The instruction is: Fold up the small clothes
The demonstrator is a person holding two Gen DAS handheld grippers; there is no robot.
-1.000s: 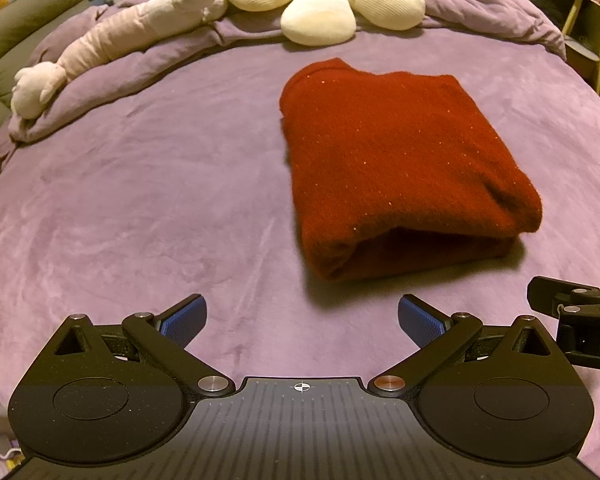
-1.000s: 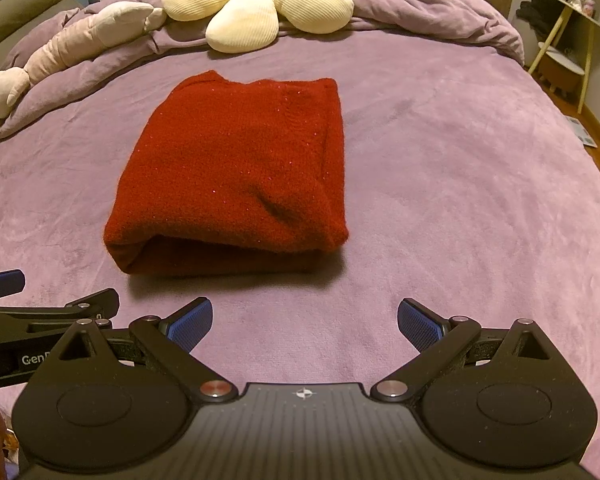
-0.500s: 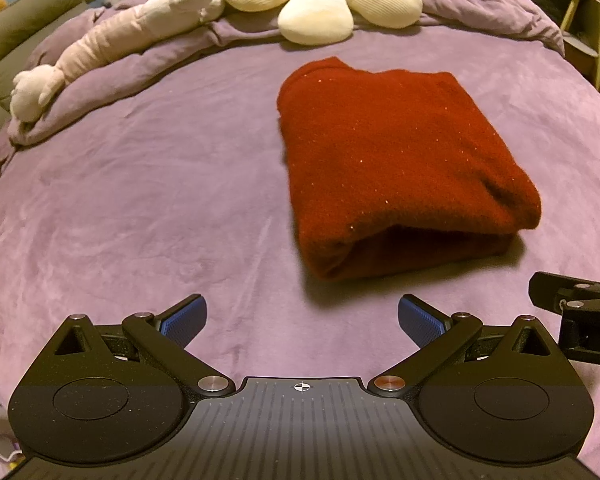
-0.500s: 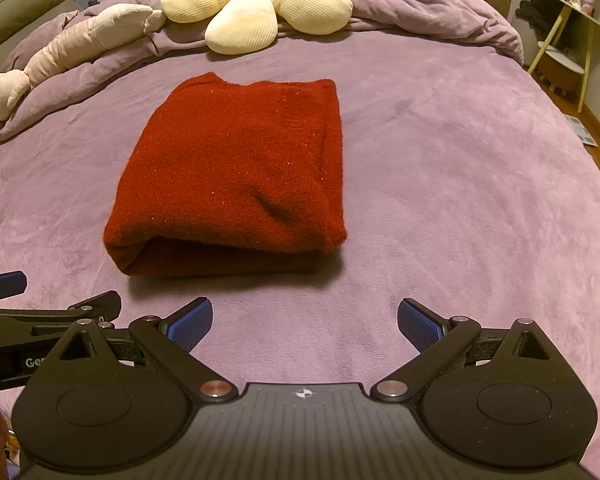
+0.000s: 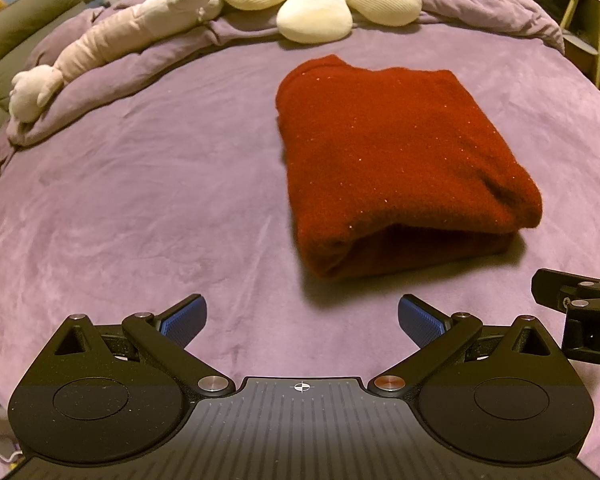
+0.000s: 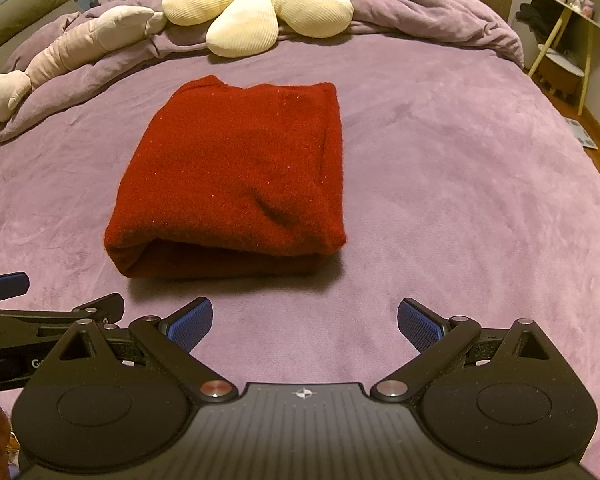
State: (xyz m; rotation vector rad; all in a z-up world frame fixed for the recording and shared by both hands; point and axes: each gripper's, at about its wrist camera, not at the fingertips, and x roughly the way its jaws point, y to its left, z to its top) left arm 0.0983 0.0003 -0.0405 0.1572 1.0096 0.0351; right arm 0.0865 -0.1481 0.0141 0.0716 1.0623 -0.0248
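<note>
Right wrist view shows your red sweater [image 6: 236,176] folded on the bed [image 6: 460,184], below the flower pillow [image 6: 268,4]; both hand-held grippers [image 6: 305,322] [image 5: 302,318] gape empty. It's soft, floppy: pinch the near folded edge.

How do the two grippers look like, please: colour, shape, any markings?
Both the left gripper and the right gripper are matte black, with ribbed bases, round side discs, silver pivot screws, a small crosshair mark and blue textured fingertips. No cables show.
</note>
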